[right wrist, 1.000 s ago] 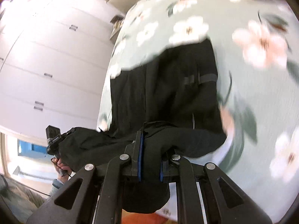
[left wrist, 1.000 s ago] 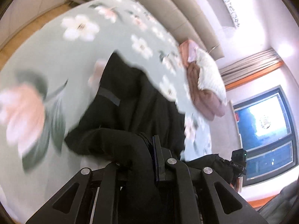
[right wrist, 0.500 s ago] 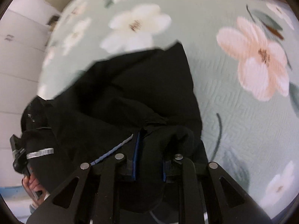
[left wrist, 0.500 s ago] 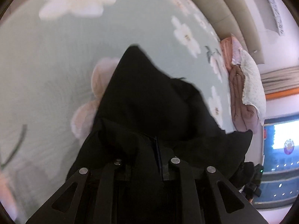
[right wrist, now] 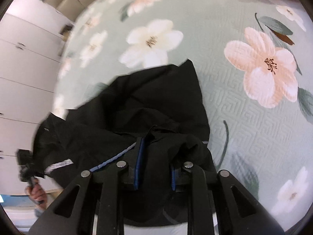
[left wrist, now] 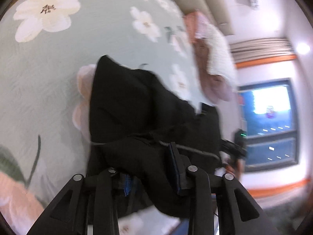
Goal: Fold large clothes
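Floral bedspread (right wrist: 244, 117) underlies black garment (right wrist: 156, 101), pink bedding (left wrist: 211, 54) beyond.

We see a black garment (left wrist: 137, 105) bunched and rumpled, its far corner resting on the floral bedspread (left wrist: 49, 74), its near fabric raised in folds.

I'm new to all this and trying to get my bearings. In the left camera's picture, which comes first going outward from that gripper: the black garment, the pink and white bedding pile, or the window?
1. Black garment: clamped in the left gripper.
2. Pink and white bedding pile: farther along the floral bedspread, upper right.
3. Window: beyond the bed, far right.
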Available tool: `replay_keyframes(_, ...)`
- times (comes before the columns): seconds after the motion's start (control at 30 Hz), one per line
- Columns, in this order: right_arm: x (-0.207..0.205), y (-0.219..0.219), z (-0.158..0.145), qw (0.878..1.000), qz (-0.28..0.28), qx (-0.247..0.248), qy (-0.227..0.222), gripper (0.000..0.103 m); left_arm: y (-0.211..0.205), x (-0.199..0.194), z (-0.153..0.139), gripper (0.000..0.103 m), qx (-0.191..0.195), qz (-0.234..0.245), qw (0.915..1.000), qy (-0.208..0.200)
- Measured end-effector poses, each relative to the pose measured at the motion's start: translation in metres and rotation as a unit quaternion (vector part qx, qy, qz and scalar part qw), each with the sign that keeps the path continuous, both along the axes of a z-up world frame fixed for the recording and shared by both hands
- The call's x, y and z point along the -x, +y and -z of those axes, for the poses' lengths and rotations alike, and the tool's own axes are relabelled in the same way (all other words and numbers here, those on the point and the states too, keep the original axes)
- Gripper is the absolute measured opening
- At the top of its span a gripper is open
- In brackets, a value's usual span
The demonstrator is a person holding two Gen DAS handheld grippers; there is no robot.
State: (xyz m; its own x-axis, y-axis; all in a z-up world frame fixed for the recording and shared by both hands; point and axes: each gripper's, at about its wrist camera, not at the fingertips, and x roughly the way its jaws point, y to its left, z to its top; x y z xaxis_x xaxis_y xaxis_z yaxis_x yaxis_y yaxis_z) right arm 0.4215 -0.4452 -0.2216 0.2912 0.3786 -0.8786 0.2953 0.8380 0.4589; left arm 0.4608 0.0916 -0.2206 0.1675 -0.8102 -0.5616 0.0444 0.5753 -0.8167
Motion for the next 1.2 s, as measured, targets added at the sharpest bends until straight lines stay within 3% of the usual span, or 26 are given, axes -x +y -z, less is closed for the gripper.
replay_keyframes(0.03,0.006,-0.004,-0.010,1.000,-0.001,-0.017,-0.004,0.031,0.005,0.009,-0.014,0.039,0.001,0.008,0.9998,-0.019)
replay_keyframes(0.1,0.015,-0.007,-0.026,1.000,-0.010,-0.026,-0.012,0.050,0.002,0.020,-0.027,0.047,-0.002,0.028,0.9990,-0.035)
replay_keyframes(0.13,0.020,-0.009,-0.034,0.999,-0.013,-0.029,-0.019,0.053,0.000,0.025,-0.031,0.049,-0.005,0.036,0.9985,-0.040)
replay_keyframes(0.2,0.030,-0.016,-0.053,0.997,0.002,-0.059,-0.045,0.062,-0.005,0.031,-0.037,0.049,-0.008,0.050,0.9978,-0.042)
replay_keyframes(0.27,0.037,-0.026,-0.071,0.991,0.021,-0.103,-0.082,0.072,-0.001,0.034,-0.041,0.049,0.017,0.037,0.9985,-0.038)
replay_keyframes(0.3,0.039,-0.030,-0.079,0.989,0.027,-0.103,-0.098,0.083,0.004,0.037,-0.047,0.049,0.038,0.027,0.9981,-0.041)
replay_keyframes(0.37,0.037,-0.029,-0.089,0.991,0.021,-0.063,-0.114,0.090,0.009,0.044,-0.061,0.050,0.066,0.016,0.9960,-0.059)
replay_keyframes(0.43,0.023,-0.015,-0.085,0.995,-0.010,-0.014,-0.097,0.090,0.017,0.053,-0.078,0.063,0.076,0.010,0.9932,-0.087)
replay_keyframes(0.53,0.009,0.005,-0.075,0.995,-0.053,0.022,-0.083,0.090,0.029,0.064,-0.093,0.081,0.060,-0.022,0.9894,-0.130)
replay_keyframes(0.6,0.000,0.018,-0.064,0.991,-0.084,0.068,-0.082,0.090,0.030,0.060,-0.085,0.081,-0.009,-0.055,0.9902,-0.128)
replay_keyframes(0.67,-0.008,0.028,-0.050,0.985,-0.107,0.109,-0.082,0.090,0.021,0.044,-0.057,0.081,-0.103,-0.069,0.9881,-0.091)
replay_keyframes(0.73,-0.018,0.034,-0.031,0.979,-0.132,0.136,-0.079,0.090,0.016,0.026,-0.027,0.080,-0.149,-0.083,0.9830,-0.067)
replay_keyframes(0.87,-0.035,0.036,-0.003,0.967,-0.180,0.161,-0.077,0.090,0.022,-0.004,0.023,0.080,-0.123,-0.120,0.9842,-0.041)
replay_keyframes(0.93,-0.047,0.033,0.009,0.967,-0.193,0.147,-0.076,0.090,0.017,-0.019,0.050,0.080,-0.058,-0.103,0.9930,-0.007)
replay_keyframes(1.0,-0.060,0.032,0.022,0.965,-0.204,0.149,-0.076,0.090,0.011,-0.030,0.070,0.080,-0.006,-0.088,0.9960,0.018)
replay_keyframes(1.03,-0.064,0.032,0.025,0.964,-0.205,0.152,-0.076,0.090,0.009,-0.035,0.076,0.080,-0.007,-0.087,0.9960,0.018)
replay_keyframes(1.1,-0.077,0.028,0.042,0.966,-0.200,0.148,-0.064,0.088,0.006,-0.041,0.082,0.080,-0.042,-0.097,0.9942,0.017)
replay_keyframes(1.13,-0.080,0.026,0.046,0.969,-0.196,0.138,-0.061,0.083,0.006,-0.045,0.088,0.080,-0.054,-0.106,0.9926,0.023)
replay_keyframes(1.17,-0.082,0.024,0.050,0.972,-0.192,0.119,-0.064,0.055,0.006,-0.047,0.092,0.080,-0.039,-0.108,0.9930,0.029)
replay_keyframes(1.2,-0.081,0.024,0.049,0.973,-0.193,0.103,-0.072,0.036,0.003,-0.047,0.094,0.080,-0.026,-0.105,0.9936,0.031)
